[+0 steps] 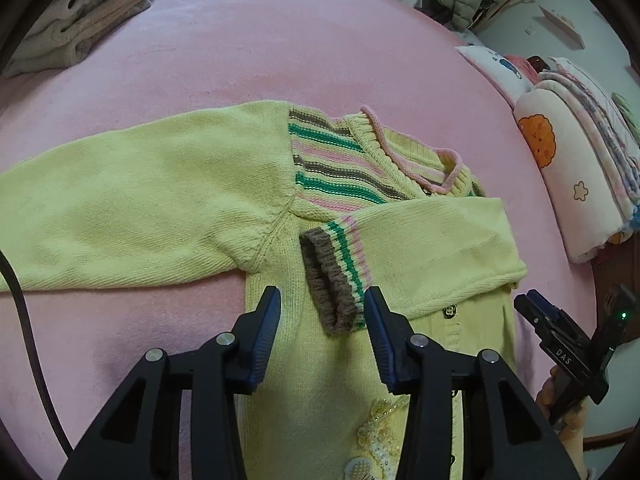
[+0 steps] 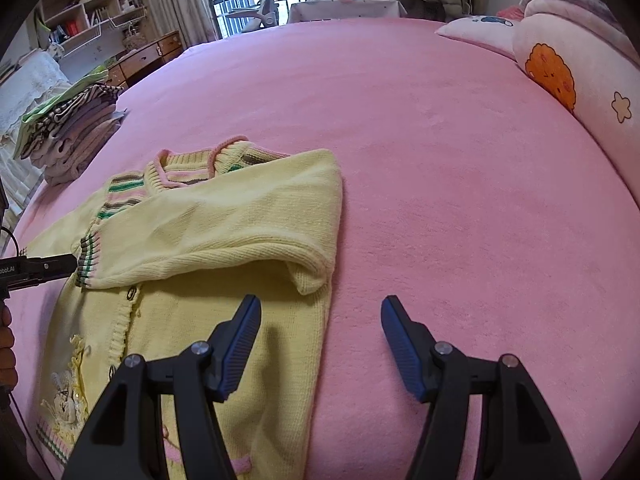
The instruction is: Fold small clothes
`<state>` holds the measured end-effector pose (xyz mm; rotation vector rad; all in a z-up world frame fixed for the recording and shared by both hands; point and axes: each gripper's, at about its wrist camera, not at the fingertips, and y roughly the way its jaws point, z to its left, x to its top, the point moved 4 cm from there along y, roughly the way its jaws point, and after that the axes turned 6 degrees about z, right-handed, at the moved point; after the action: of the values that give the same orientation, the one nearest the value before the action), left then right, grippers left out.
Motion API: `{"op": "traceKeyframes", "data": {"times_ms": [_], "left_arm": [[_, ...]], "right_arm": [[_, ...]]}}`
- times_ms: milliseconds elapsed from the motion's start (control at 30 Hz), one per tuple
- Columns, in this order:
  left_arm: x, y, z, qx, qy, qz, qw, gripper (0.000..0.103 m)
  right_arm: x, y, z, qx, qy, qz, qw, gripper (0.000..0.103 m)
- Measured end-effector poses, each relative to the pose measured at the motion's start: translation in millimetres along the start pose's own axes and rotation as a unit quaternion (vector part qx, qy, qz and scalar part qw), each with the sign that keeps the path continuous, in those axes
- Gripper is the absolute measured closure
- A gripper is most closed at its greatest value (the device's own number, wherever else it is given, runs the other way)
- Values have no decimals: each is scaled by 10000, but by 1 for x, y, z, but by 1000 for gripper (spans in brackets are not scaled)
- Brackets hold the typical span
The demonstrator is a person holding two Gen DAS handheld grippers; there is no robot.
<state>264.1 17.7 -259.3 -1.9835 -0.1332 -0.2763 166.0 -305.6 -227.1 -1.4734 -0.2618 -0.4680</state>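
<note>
A small yellow knit cardigan with pink, green and brown stripes lies flat on the pink bed. One sleeve is folded across the chest, its striped cuff just ahead of my left gripper, which is open and empty. The other sleeve lies stretched out to the left. In the right wrist view the cardigan lies left of centre. My right gripper is open and empty, with one finger over the cardigan's side edge and the other over bare bed. The left gripper's tip shows beside the cuff.
A stack of folded clothes sits at the bed's far left, also in the left wrist view. Pillows and folded blankets line the right side. A black cable hangs at left. Shelves and a desk stand beyond the bed.
</note>
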Motion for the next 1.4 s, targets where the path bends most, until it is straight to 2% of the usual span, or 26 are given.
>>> {"op": "traceKeyframes", "data": {"times_ms": [133,267,367,567,600,667,700,833,1067,1167,1267,1333,1400], "left_arm": [[-1,-5,-13,36,303,-103,9995,61],[-4,5,-28,-17,491,32,9988,61],[-5,19,-28,34,446,216,9988,61],[-3,31,-22,-73,210,310,9993,61],[-2,32,-22,-97,145,307,9994,63],[0,31,-22,-147,105,249,9995,91],[1,33,-25,-187,139,242,9994,96],[3,25,-41,2,425,-57,9991,98],[11,-4,-46,344,494,-519,9968,99],[17,-14,-42,468,555,-581,9957,99],[14,-4,-42,699,613,-435,9947,99],[9,5,-41,834,637,-298,9940,99],[5,20,-43,984,683,-190,9926,99]], "right_arm": [[0,1,0,52,14,-12,10000,40],[0,-1,-1,61,-16,-53,10000,40],[0,-3,0,54,-80,-88,9999,40],[2,2,2,7,-177,-92,9998,40],[2,3,2,7,-180,-92,9998,40],[3,6,2,-21,-184,-78,9998,40],[3,7,2,-29,-183,-72,9998,40],[6,13,1,-81,-159,-52,9998,44],[19,18,-6,-196,-36,-75,9998,51],[24,23,-4,-224,-97,-39,9997,51],[25,30,0,-332,-265,33,9991,60],[24,33,3,-351,-331,74,9988,80],[21,31,5,-551,-395,50,9977,81]]}}
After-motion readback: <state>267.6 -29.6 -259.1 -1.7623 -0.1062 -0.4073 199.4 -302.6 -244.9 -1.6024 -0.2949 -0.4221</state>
